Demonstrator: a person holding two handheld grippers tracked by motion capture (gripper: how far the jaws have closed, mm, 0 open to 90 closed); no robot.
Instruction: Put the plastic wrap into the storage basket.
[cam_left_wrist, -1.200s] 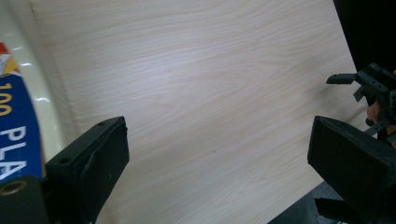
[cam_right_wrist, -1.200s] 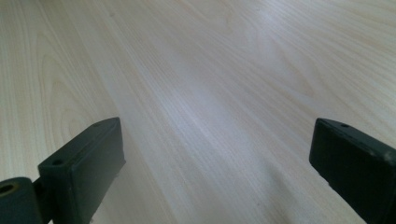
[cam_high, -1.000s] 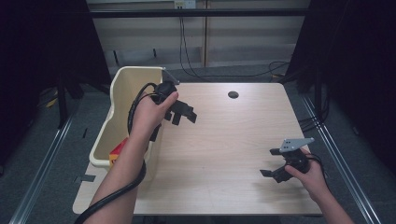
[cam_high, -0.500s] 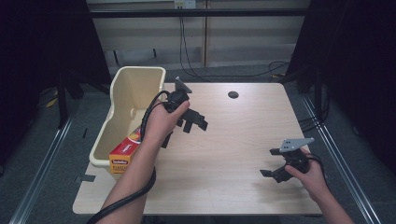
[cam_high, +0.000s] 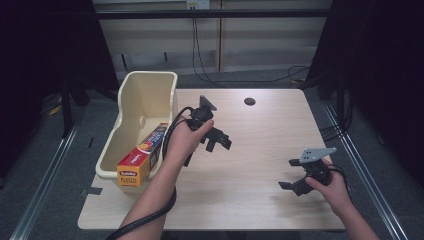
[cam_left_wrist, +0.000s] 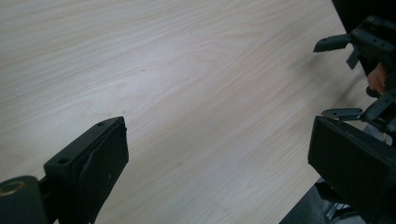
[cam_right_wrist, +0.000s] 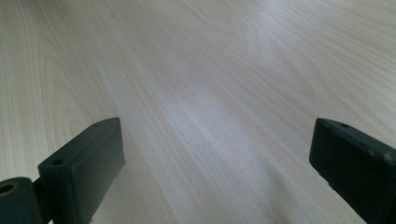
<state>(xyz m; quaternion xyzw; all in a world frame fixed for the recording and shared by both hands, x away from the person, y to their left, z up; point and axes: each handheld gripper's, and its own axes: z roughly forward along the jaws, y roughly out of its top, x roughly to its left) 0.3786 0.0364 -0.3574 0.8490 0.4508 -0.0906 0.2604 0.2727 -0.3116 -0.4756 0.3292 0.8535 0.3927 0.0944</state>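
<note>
In the high view the left gripper is hovering at the centre of the frame over bare table, with its jaws standing wide apart and nothing between them; the left gripper view shows the same gap, with only wood grain in it. The box of plastic wrap is lying in the cream tub at left of centre, just left of that gripper. Its long axis is running from the lower left toward the upper right of the frame, its near end resting on the tub's lower rim.

The left hand is much the nearer to the box. The right gripper is sitting at lower right, well apart from it, jaws also spread and empty.

Compared with a second ago, the left gripper has been drawing away from the tub toward the table's middle, and the box is showing more fully. I judge the box already placed.
</note>
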